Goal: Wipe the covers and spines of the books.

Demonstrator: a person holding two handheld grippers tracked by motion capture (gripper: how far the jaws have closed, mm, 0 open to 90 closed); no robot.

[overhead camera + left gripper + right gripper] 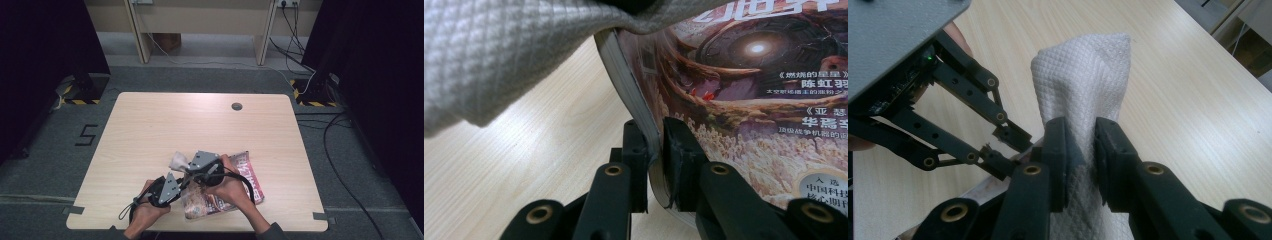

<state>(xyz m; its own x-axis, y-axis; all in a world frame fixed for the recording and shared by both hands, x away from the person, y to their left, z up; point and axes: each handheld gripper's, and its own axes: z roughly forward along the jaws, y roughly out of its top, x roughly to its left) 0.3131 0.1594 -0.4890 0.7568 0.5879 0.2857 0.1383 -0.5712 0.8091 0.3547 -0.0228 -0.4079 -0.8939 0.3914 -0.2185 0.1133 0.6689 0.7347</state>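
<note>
Progress: both items gripped; wiping of the cover appears barely begun.

Left gripper [654, 150]: jaws clenched on the magazine's near edge, bottom centre of the left gripper view.

Magazine [250, 177]: glossy, colourful cover, thin, edge lifted; lower centre of the table [150, 120].

Right gripper [1080, 145]: jaws grasping a white cloth [1083, 80], quilted, bunched upright, just beyond the magazine.

Wooden table [150, 125]; black cables [345, 165] on floor.
</note>
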